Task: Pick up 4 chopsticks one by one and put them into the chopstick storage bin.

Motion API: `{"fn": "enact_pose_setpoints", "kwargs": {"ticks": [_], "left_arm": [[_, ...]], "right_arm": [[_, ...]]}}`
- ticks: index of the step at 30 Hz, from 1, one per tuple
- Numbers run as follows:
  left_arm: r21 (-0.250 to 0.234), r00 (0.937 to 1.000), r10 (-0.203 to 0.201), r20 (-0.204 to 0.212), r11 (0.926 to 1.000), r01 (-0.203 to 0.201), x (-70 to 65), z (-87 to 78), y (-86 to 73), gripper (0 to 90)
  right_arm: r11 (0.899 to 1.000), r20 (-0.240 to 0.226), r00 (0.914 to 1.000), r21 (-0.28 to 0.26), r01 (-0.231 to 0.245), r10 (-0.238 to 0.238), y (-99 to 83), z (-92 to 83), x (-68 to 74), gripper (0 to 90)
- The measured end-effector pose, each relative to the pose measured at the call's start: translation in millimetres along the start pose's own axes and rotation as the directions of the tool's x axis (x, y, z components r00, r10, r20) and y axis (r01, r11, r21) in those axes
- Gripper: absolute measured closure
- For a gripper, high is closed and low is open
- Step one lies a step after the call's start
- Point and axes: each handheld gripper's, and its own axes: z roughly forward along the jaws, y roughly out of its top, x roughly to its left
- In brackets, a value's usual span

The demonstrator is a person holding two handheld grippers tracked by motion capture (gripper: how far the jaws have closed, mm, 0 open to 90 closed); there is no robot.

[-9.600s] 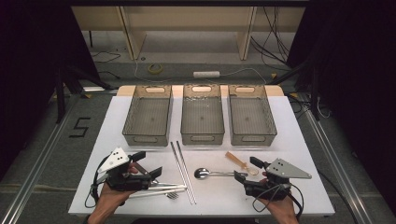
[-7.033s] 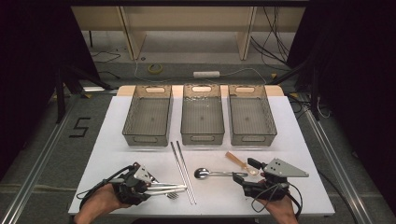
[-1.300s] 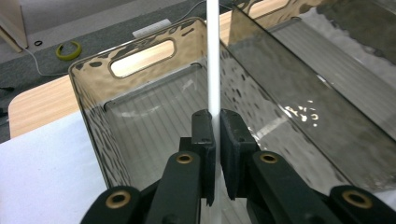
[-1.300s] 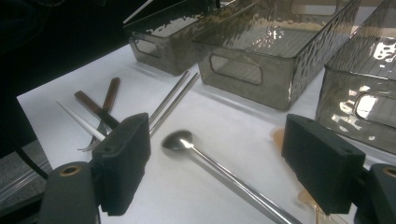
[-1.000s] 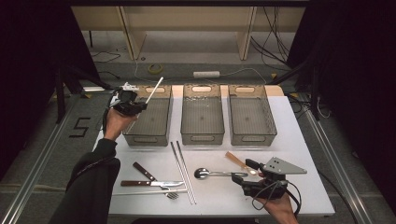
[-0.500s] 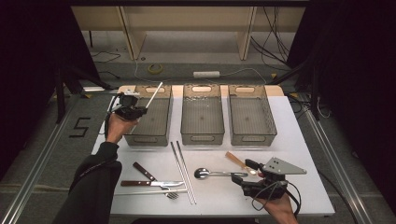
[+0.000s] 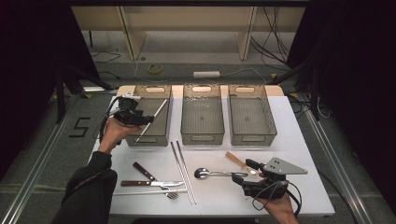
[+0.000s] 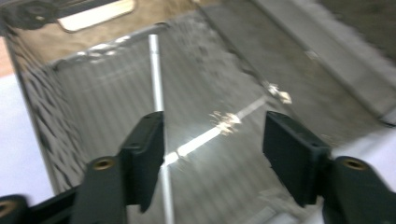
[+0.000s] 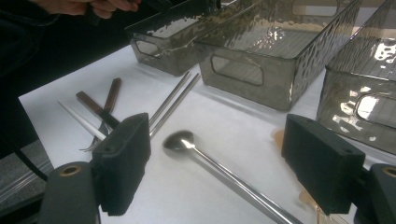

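Chopstick: a slim white chopstick lies slanted in the left-hand bin of three smoked-plastic bins, its far end tilted up toward the bin's rim; in the left gripper view the chopstick runs alongside the inner face of the left-side jaw, not pinched
Left gripper: the left gripper hangs over the near left corner of that bin, jaws spread after just opening, with nothing pressed between the pads
Left arm: a dark sleeve reaches up from the table's near edge
Right gripper: the right gripper rests low on the white table, jaws wide apart and holding nothing
Before the right gripper: a metal spoon lies between those jaws, bowl pointing left, beside a wooden spoon
Other cutlery: a pair of metal chopsticks, two brown-handled knives and a fork lie near the table's front edge
Remaining bins: the middle bin and right bin stand side by side
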Motion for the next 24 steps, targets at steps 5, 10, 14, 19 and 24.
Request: {"fn": "enact_pose_setpoints", "kwargs": {"ticks": [5, 10, 14, 19, 24], "left_arm": [[0.053, 0.9963, 0.080, 0.030, 0.9952, -0.082, -22.4, -16.4, -5.4, 30.7], [0.059, 0.9900, 0.119, 0.075, 0.9905, -0.124, -43.0, -30.3, -17.4, 27.6], [0.120, 0.9804, 0.164, 0.109, 0.9769, -0.177, -56.7, -35.3, -32.9, 26.4], [0.145, 0.9711, 0.196, 0.135, 0.9657, -0.215, -73.1, -46.2, -47.6, 25.6], [0.186, 0.9556, 0.232, 0.182, 0.9463, -0.265, -87.8, -54.2, -62.6, 25.7]], "right_arm": [[1.000, 0.000, 1.0000, 0.003, -0.003, 0.003, 0.1, 0.3, 0.4, 24.9], [1.000, -0.002, 1.0000, -0.001, 0.006, -0.006, 0.8, -0.9, 2.2, 24.9], [1.000, -0.005, 1.0000, 0.003, 0.006, -0.006, 0.5, -0.7, 2.0, 24.8], [1.000, -0.004, 1.0000, 0.002, 0.007, -0.007, 0.7, -0.8, 2.7, 24.8], [1.000, -0.005, 1.0000, 0.008, 0.008, -0.008, 1.2, -0.3, 4.0, 24.9]]}}
